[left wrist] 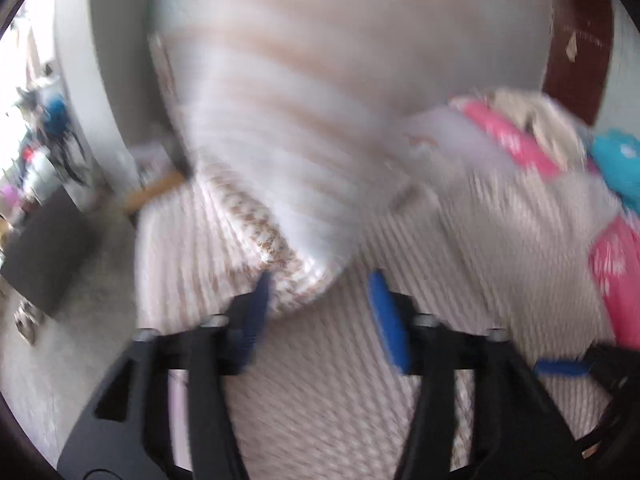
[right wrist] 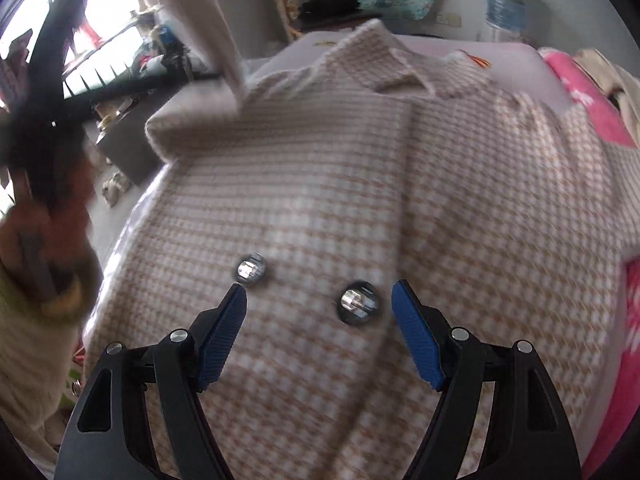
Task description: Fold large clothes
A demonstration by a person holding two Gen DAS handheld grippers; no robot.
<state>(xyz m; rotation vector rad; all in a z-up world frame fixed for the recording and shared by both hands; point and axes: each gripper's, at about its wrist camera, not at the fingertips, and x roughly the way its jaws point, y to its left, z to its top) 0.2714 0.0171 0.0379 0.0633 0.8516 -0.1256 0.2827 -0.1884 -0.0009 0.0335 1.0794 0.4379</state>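
Since the beige-and-white houndstooth wool coat (right wrist: 320, 208) on the bed (right wrist: 516, 52) looks thick, soft and heavy, I would pinch its hem edge, left gripper (left wrist: 320, 304) and right gripper (right wrist: 320, 300) both spread, empty.

Woven houndstooth cloth coat (right wrist: 320, 184), glossy faceted buttons (right wrist: 357, 301)

My bed (right wrist: 516, 50), under a pale sheet, carried the checked coat (right wrist: 320, 208) spread flat, with pink bedding (right wrist: 588, 108) along one edge.
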